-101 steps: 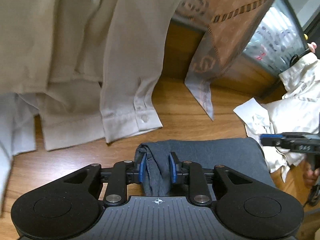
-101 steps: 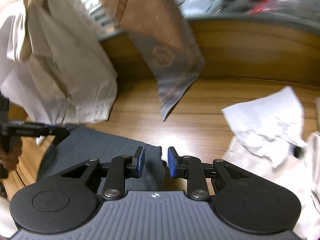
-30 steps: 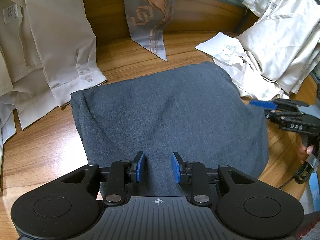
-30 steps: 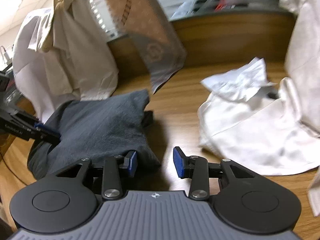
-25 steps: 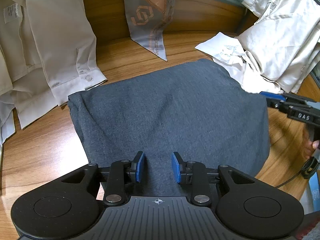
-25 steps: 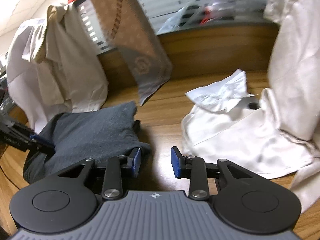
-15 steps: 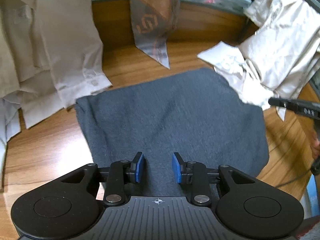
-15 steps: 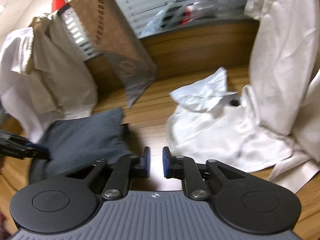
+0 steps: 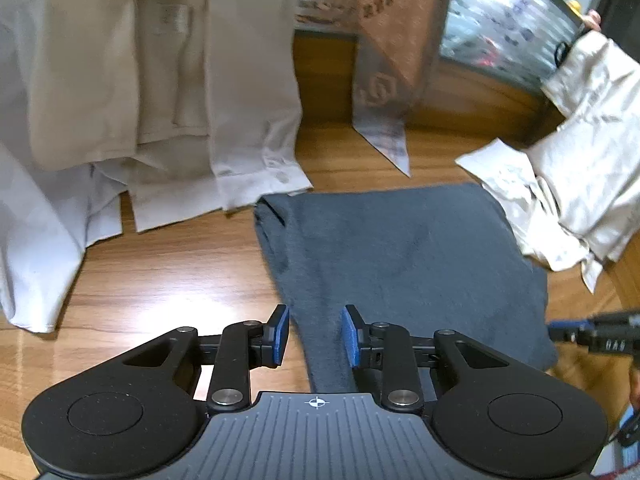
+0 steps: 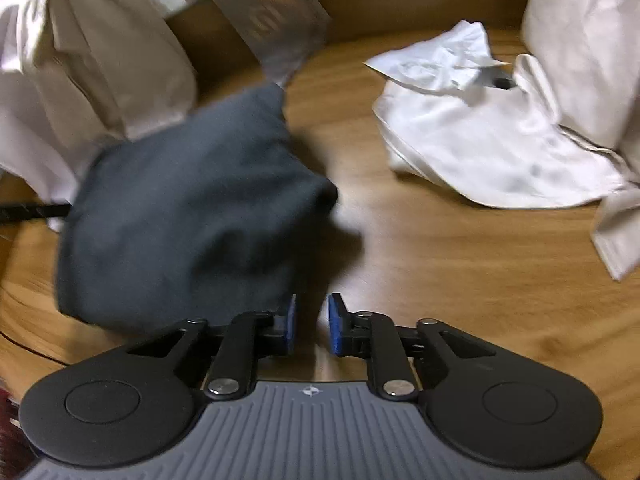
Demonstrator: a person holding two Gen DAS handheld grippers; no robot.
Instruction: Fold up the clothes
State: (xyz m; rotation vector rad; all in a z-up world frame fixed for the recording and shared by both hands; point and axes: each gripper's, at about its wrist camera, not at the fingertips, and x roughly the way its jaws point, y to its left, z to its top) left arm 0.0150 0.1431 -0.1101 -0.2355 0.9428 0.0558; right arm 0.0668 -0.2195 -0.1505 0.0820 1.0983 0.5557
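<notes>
A dark grey folded garment (image 9: 404,264) lies flat on the wooden table (image 9: 160,272). My left gripper (image 9: 314,334) is open and empty, its jaws apart over the garment's near left edge. In the right wrist view the same grey garment (image 10: 180,216) lies to the left, blurred. My right gripper (image 10: 311,324) is open by a narrow gap and empty, just off the garment's near right corner. The right gripper's tip also shows in the left wrist view (image 9: 568,330), beside the garment's right edge.
Beige and white shirts (image 9: 160,80) hang at the back left. A brown and grey patterned scarf (image 9: 384,80) hangs at the back. A crumpled white shirt (image 10: 492,136) lies on the table at the right, with cream garments (image 9: 580,140) behind it.
My left gripper let go of the grey garment, which now lies spread flat, and has shifted left. My right gripper narrowed, then reopened slightly, and swung down toward the table.
</notes>
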